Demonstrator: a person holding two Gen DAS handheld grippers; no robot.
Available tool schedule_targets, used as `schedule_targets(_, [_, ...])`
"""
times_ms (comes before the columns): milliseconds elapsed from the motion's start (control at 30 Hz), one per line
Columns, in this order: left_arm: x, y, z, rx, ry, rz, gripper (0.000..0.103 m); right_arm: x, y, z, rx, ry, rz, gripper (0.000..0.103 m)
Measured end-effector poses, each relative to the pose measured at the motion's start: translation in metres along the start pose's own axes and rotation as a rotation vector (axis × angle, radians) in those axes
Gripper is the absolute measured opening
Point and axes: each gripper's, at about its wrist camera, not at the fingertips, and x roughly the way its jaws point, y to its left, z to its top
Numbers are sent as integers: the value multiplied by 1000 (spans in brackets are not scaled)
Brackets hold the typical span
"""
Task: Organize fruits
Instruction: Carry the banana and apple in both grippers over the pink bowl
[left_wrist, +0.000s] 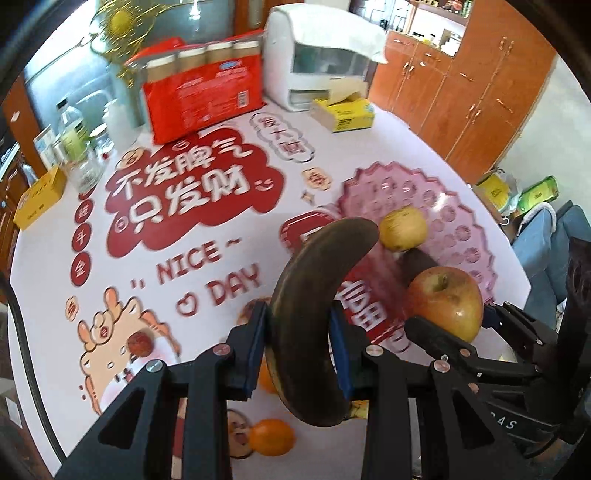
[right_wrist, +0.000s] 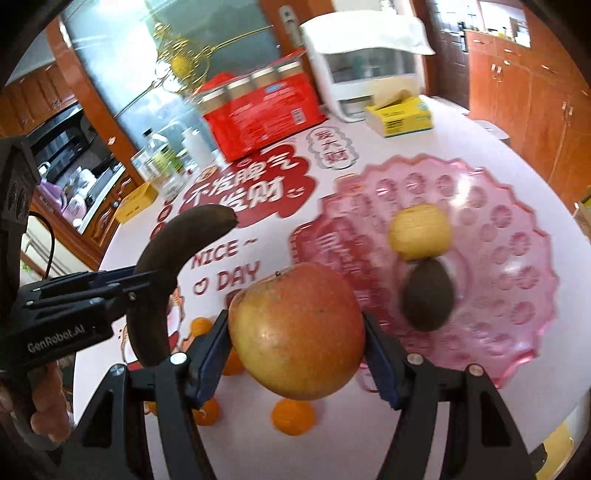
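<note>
**Banana and apple held over the bench**

The left gripper (left_wrist: 299, 354) has its jaws clamped on a blackened banana (left_wrist: 317, 295), held upright. The right gripper (right_wrist: 295, 347) has its jaws closed on a red-yellow apple (right_wrist: 299, 332). Small oranges (right_wrist: 293, 415) lie on the bench (left_wrist: 207, 306) below. Beyond, the pink plate (right_wrist: 509, 280) holds a yellow fruit (right_wrist: 419, 230) touching a dark fruit (right_wrist: 428, 299).

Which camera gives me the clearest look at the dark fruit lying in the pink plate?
The right wrist view: the dark fruit lies unobstructed in the pink plate, touching the yellow fruit, though blurred. In the left wrist view only a sliver shows, behind the apple.
</note>
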Motion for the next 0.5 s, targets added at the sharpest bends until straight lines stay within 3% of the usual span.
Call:
schedule_targets(300, [22,-62,33,13,3,-1,31,-26,-74,19,44,-27,-68,67])
schedule_targets(500, [56,-87,55,-8,25,63,31,-16,-117,37,33,-5,-111,67])
